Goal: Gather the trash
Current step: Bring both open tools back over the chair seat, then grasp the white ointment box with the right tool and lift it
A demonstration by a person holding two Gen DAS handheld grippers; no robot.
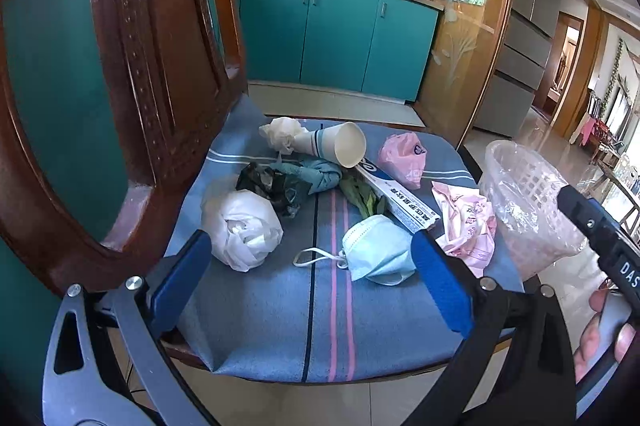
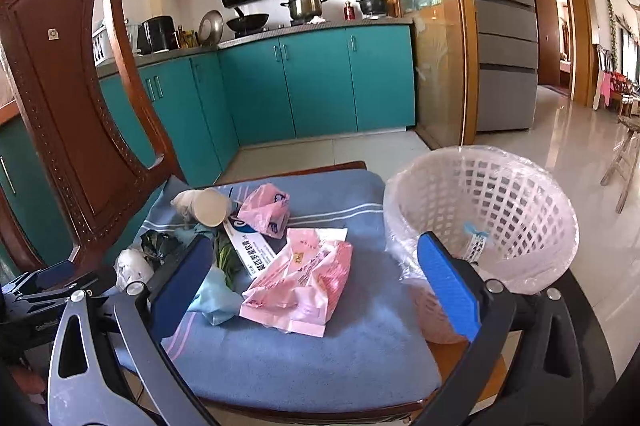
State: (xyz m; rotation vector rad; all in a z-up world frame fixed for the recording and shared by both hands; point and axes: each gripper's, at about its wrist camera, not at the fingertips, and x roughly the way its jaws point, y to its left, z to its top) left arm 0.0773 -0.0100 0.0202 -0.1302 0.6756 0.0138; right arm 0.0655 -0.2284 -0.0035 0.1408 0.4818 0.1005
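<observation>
Kitchen chair cushion (image 1: 256, 326) strewn with trash; lined basket (image 2: 500, 193) off its right edge. Left claw (image 1: 312, 274) wide, empty, over mask (image 1: 376, 250); right claw (image 2: 316, 286) wide, empty, above pink packet (image 2: 304, 286). Risk: loose ear loop snagging neighbouring scraps during lift

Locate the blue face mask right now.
The blue face mask lies on the chair cushion, low centre in the left wrist view, just in front of the long white box and left of the pink wrapper.
</observation>
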